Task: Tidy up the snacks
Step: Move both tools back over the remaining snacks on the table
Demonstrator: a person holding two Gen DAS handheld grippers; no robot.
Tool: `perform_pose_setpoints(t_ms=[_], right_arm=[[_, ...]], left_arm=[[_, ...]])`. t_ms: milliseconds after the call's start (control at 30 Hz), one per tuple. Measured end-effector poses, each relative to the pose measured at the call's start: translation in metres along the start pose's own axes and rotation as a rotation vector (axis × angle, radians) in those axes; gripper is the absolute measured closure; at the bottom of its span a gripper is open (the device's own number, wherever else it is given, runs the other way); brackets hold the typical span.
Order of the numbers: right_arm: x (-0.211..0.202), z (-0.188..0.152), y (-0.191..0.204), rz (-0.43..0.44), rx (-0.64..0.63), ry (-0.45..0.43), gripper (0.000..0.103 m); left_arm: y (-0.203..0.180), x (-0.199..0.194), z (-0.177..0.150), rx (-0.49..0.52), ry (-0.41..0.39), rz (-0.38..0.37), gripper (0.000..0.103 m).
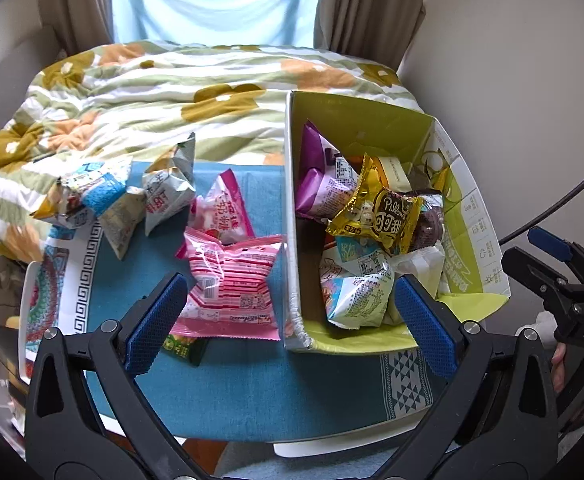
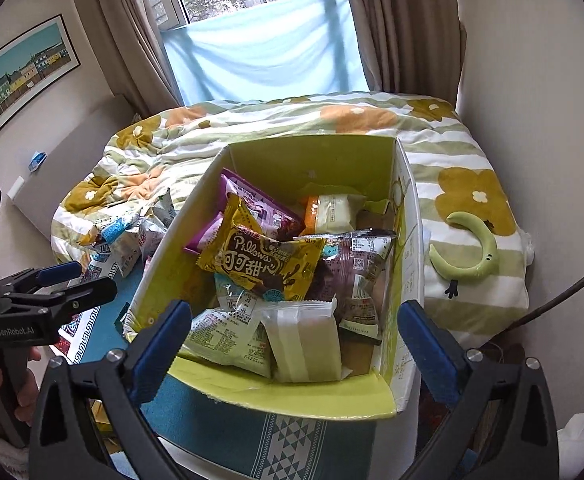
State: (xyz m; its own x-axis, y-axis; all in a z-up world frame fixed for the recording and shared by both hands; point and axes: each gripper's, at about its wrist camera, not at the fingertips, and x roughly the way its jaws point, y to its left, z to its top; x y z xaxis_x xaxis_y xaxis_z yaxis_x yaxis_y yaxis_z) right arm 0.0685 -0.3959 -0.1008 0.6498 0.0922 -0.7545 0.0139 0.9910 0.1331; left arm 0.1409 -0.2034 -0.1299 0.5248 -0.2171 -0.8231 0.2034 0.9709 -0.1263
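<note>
Jaws of both grippers, left [image 1: 288, 316] and right [image 2: 293, 340], gape wide, empty. Box [image 2: 311, 152] on worktop [image 1: 252, 392] heaped with snack packets: yellow one [image 2: 260, 260] topmost. Pink packet [image 1: 232, 284] beside box, others behind.

**Box right, loose packets left, bed behind**

We see the box [image 1: 371, 120] on the right part of the table cloth [image 1: 252, 392], full of snack packets – the Pillows packet [image 2: 260, 260] on top of the heap, a flat wafer packet [image 2: 303, 344] before it at the near wall. Left of the box, on the cloth, lies a striped packet [image 1: 232, 292], just beside the box wall; further left and behind – a cluster of packets [image 1: 132, 196]. Behind everything lies the bed quilt [image 1: 172, 84]. Right of the box, a crescent toy [image 2: 467, 248] lies on the quilt.
</note>
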Motion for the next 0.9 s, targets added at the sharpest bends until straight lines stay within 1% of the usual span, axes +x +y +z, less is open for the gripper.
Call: perform_pose_setpoints(t_ms=[100,200,367,500,700,800,900], right_arm=[[-0.01,0.006,0.009,0.012,-0.021,-0.027,0.0],[-0.015,0.011,0.019,0.041,-0.038,-0.037,0.0],[-0.017,0.02,0.043,0.09,-0.065,-0.055,0.0],[-0.011,0.03,0.071,0.114,-0.108,-0.061,0.0],[0.009,0.045,0.123,0.132,-0.162,-0.069,0.0],[0.025,0.053,0.153,0.15,-0.17,-0.063,0.0],[0.046,0.06,0.188,0.142,-0.191,-0.051,0.0]], left_arm=[[0.009,-0.018,-0.006,-0.014,-0.026,0.035,0.001],[0.025,-0.032,-0.013,-0.047,-0.041,0.055,0.001],[0.063,-0.05,-0.022,-0.117,-0.063,0.103,0.001],[0.099,-0.057,-0.024,-0.164,-0.083,0.125,0.001],[0.161,-0.055,-0.011,-0.171,-0.086,0.134,0.001],[0.196,-0.047,0.001,-0.149,-0.064,0.131,0.001],[0.234,-0.035,0.015,-0.121,-0.036,0.141,0.001]])
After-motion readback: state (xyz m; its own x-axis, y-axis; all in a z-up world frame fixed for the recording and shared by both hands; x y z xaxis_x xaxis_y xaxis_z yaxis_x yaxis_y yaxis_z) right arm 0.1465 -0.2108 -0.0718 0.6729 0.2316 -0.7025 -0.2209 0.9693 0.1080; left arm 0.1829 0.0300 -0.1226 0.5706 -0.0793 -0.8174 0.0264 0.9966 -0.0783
